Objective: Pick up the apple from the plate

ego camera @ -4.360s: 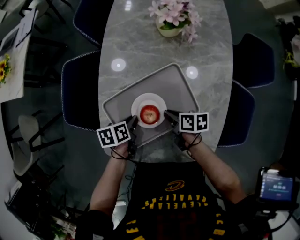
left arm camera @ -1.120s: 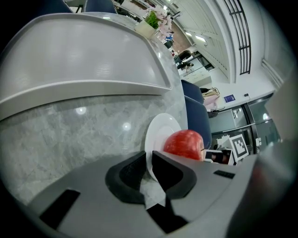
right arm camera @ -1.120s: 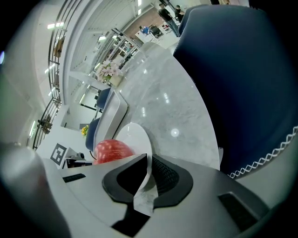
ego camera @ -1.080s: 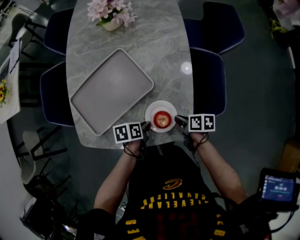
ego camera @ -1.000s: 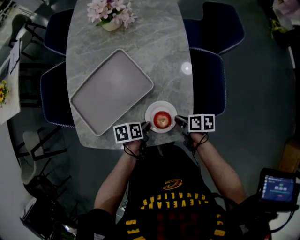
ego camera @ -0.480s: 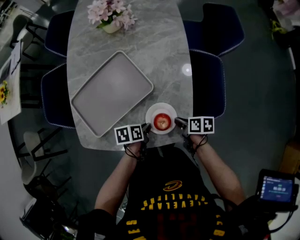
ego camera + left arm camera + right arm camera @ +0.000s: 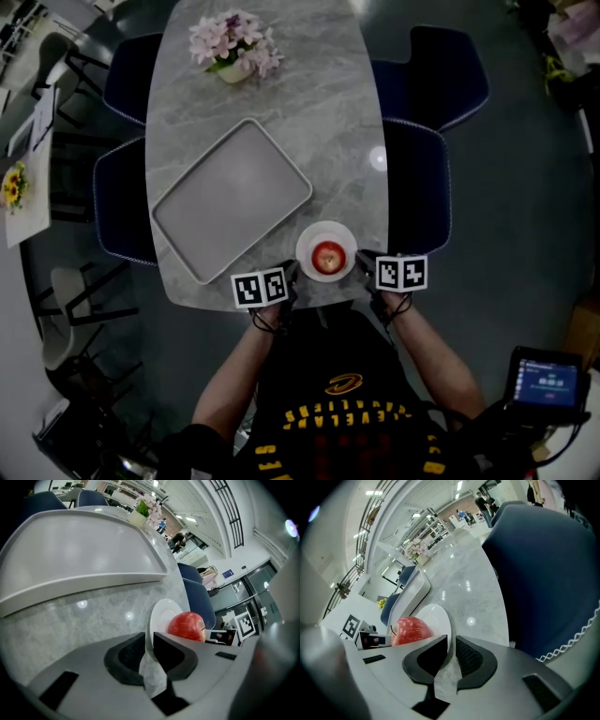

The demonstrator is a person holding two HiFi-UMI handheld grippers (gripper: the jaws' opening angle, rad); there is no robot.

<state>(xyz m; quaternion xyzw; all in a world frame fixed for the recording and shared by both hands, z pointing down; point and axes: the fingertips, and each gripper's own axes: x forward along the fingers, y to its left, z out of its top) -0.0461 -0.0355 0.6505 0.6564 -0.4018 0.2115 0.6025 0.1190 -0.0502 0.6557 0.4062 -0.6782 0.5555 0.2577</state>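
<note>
Apple (image 7: 327, 256): one. Red, with fine pale speckling and a paler hollow at the top. I read it as round, with no clear long axis. It sits upright, its stem end turned up toward the head view, and a thin dark stem shows in both gripper views. It lies at the middle of the plate, untouched by either gripper.

Plate (image 7: 309, 240): one. White, round and small. It is at the near edge of the table (image 7: 309, 112), just beside the tray and off it. I cannot tell whether it rests on the stone or is held just above it.

Left gripper (image 7: 292, 272): one. Its jaws are nearly together and pinch the plate's left rim. In the left gripper view the white edge runs between the two dark pads (image 7: 129, 656).

Right gripper (image 7: 362, 262): one. It is the same on the plate's right rim, with the edge clamped between its ribbed pads (image 7: 469, 657).

Tray (image 7: 232, 197): one. Grey, rectangular, with rounded corners, lying at an angle on the table.

Flower pot (image 7: 234, 49): one. Pink blossoms, at the far end.

Chairs (image 7: 436, 70): four I can count. Dark blue, two on each long side.
</note>
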